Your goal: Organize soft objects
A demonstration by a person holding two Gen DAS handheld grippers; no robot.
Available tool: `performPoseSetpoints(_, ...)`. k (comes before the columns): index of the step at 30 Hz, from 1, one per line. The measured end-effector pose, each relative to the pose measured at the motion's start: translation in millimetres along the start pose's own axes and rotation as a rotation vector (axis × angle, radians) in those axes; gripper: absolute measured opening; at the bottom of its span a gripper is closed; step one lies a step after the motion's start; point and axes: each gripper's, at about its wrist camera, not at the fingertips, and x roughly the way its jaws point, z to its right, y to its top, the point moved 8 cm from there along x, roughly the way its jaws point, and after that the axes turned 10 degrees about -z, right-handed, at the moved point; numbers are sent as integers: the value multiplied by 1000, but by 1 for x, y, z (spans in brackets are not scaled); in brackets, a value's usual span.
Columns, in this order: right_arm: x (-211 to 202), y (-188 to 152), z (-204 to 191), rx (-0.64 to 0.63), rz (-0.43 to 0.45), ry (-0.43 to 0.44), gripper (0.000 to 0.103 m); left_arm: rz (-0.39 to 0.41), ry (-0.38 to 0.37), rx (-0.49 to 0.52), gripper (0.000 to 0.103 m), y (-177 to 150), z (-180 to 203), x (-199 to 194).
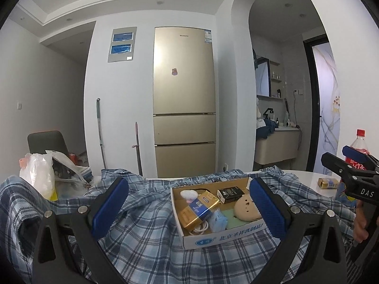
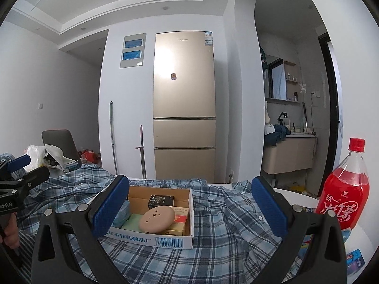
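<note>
I see a rumpled blue plaid shirt [image 1: 146, 215] spread across the tabletop [image 1: 305, 177], a cardboard box [image 2: 163, 239] sitting on it at 12 o'clock. My left claw [image 1: 187, 207] and right claw [image 2: 190, 207] both gape wide, empty. The shirt's edges run out of frame.

A home apartment is showing here: a gold fridge [image 1: 184, 99] standing at twelve o'clock, a bathroom vanity [image 1: 277, 145] sitting at two o'clock, a mop [image 1: 100, 132] leaning at eleven o'clock.
</note>
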Motion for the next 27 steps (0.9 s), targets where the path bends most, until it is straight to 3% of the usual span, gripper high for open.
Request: performPoseSetpoints(27, 4, 1, 3, 15, -13, 7, 103, -13, -9, -29, 103, -3, -5, 1)
